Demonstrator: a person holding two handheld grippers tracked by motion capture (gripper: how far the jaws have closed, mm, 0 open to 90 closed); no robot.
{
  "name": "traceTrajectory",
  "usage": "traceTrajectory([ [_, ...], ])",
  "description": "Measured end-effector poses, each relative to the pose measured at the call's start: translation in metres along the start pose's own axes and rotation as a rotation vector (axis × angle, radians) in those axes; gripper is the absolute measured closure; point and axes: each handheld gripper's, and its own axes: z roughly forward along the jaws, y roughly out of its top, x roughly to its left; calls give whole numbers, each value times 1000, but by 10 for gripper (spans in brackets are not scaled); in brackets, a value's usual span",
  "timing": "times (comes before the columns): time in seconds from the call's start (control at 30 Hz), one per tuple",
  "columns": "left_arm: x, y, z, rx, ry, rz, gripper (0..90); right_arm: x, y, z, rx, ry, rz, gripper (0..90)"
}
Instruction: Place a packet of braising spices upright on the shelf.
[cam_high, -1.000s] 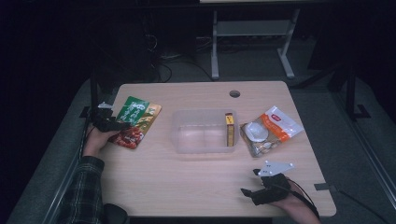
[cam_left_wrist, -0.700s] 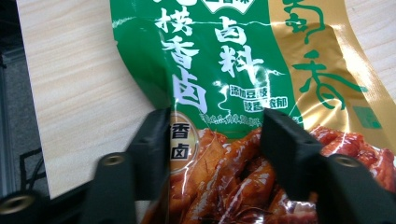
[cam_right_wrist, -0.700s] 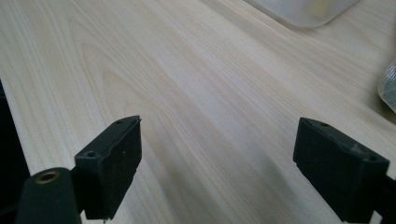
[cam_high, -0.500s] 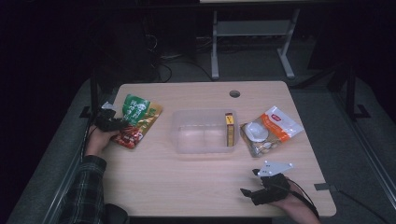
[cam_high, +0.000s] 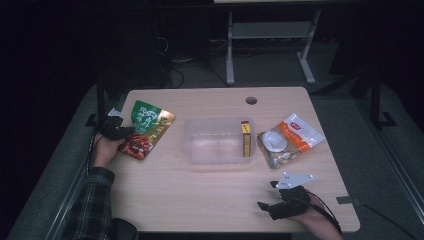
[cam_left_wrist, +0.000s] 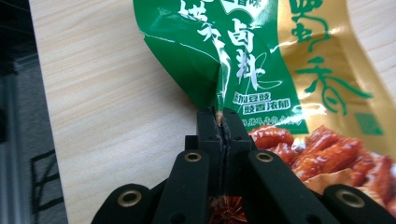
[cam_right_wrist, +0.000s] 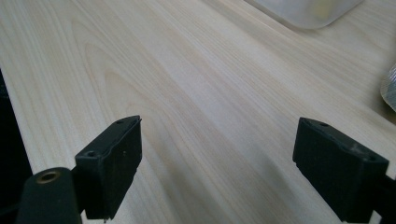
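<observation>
Left gripper (cam_left_wrist: 219, 123) clamps green sauce packet (cam_left_wrist: 261, 70) edge; right gripper (cam_right_wrist: 217, 163) spread wide, low over table (cam_right_wrist: 187, 93).

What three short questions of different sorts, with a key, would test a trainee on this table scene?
1. True or false: the left gripper is shut on the green snack pouch.
2. Which does the clear plastic bin hold? A) a white bowl B) a yellow box C) nothing
3. Fill in: the right gripper stands ____ over bare table.

Key: 1 true; the jaws pinch a fold of the pouch. 2 B; the yellow box stands at the bin's right wall. 3 open; its jaws are wide apart, holding nothing.
</observation>
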Motion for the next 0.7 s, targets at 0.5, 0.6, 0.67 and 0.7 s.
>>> traceTrajectory([
  [0.5, -8, 2, -38, -76, -78, -24, 899, -2, 9, 6, -12, 27, -26, 151],
  [0.6, -10, 0, -46, -95, -83, -25, 900, -2, 12, 9, -10, 37, -32, 151],
  [0.67, -11, -2, -55, -116, -90, -35, 900, -2, 16, 13, -9, 47, -46, 151],
  [0.7, -12, -4, -64, -128, -99, -40, 900, -2, 19, 16, -10, 60, -59, 151],
])
